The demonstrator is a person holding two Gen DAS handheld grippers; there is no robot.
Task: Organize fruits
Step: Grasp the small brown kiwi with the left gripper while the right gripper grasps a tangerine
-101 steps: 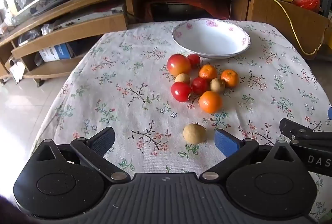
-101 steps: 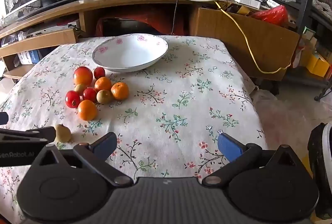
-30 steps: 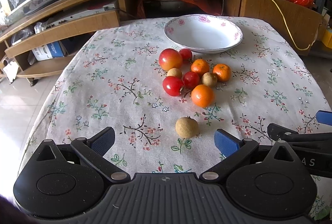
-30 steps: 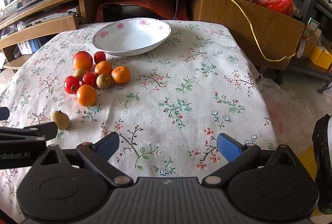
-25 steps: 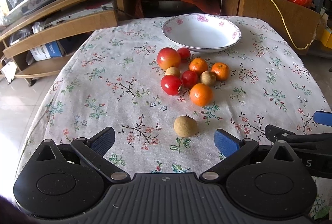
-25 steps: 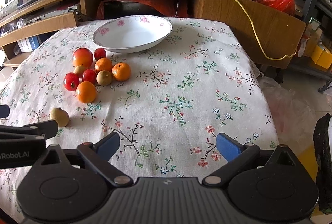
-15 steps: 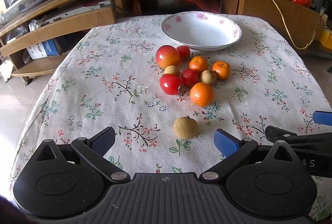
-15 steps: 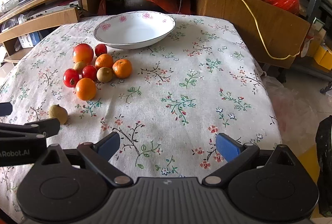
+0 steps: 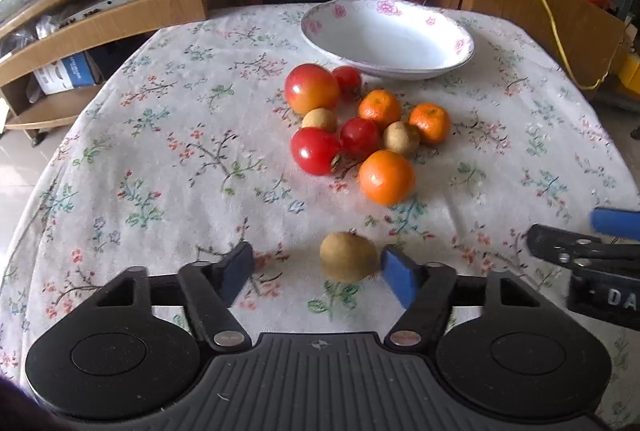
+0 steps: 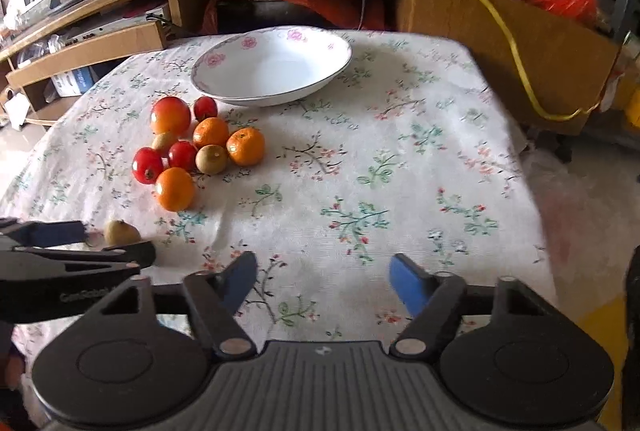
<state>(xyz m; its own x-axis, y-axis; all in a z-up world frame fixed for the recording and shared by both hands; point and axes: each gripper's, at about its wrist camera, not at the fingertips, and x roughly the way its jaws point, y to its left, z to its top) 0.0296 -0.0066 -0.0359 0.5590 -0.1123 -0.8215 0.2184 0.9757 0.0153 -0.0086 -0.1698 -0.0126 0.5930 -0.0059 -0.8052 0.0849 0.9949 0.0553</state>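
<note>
We close in on the loose brown fruit, and it could roll away.

In the left wrist view our left gripper [image 9: 316, 267] has just been narrowing; the stray brown fruit [image 9: 349, 257], low centre of frame, sits between its jaws, hard against the right blue pad with a clear gap at the left one, so nothing is clamped yet. Round, rough and matte on soft floral cloth [image 9: 168, 151], it may get nudged aside. Our right gripper [image 10: 323, 277] has also been narrowing, over bare cloth. The glossy tomatoes and dimpled oranges [image 9: 386, 176] cluster mid-frame below the smooth white bowl [image 9: 387, 37], which holds nothing.
</note>
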